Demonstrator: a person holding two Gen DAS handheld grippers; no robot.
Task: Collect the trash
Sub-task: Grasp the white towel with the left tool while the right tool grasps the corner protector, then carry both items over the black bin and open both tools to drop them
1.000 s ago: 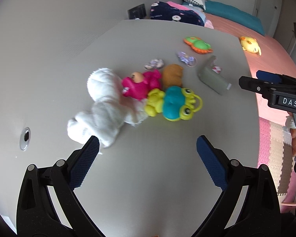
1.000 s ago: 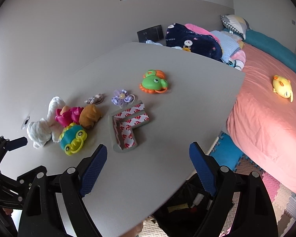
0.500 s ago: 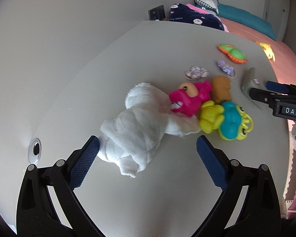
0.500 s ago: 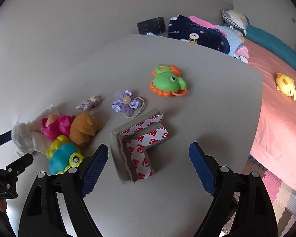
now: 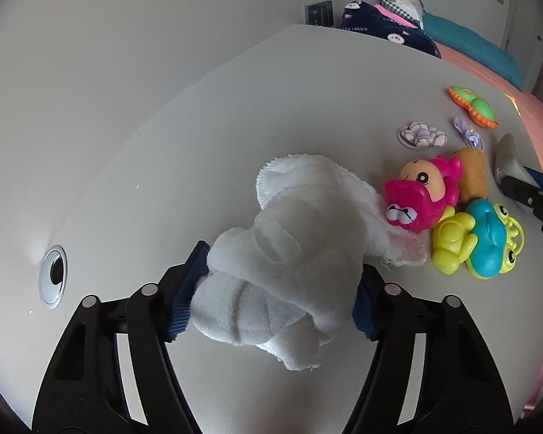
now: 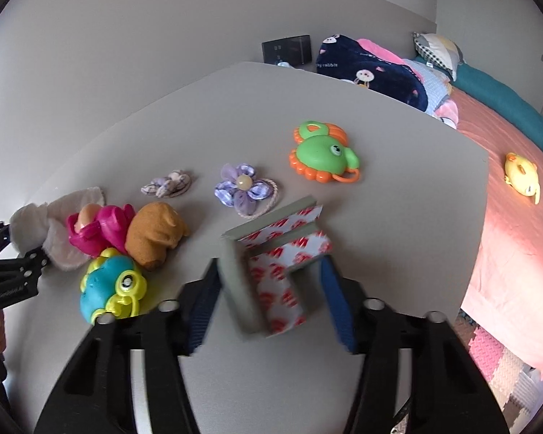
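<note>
A pale grey desk (image 6: pixel 398 152) stands beside a bed (image 6: pixel 517 166) with a pink cover. The left tool (image 5: pixel 275 287) has its blue pads pressed against both sides of a crumpled white cloth (image 5: pixel 289 238), which bulges forward between them and lies on the desk. Just ahead and to its right sit a pink toy (image 5: pixel 421 190), a brown toy (image 5: pixel 472 173) and a blue-and-yellow toy (image 5: pixel 485 240). The right tool (image 6: pixel 269 302) clamps an L-shaped grey foam piece (image 6: pixel 271 264) with red-and-white backing. Beyond it lie a purple flower hair tie (image 6: pixel 242 190) and a green-and-orange toy (image 6: pixel 324 153).
</note>
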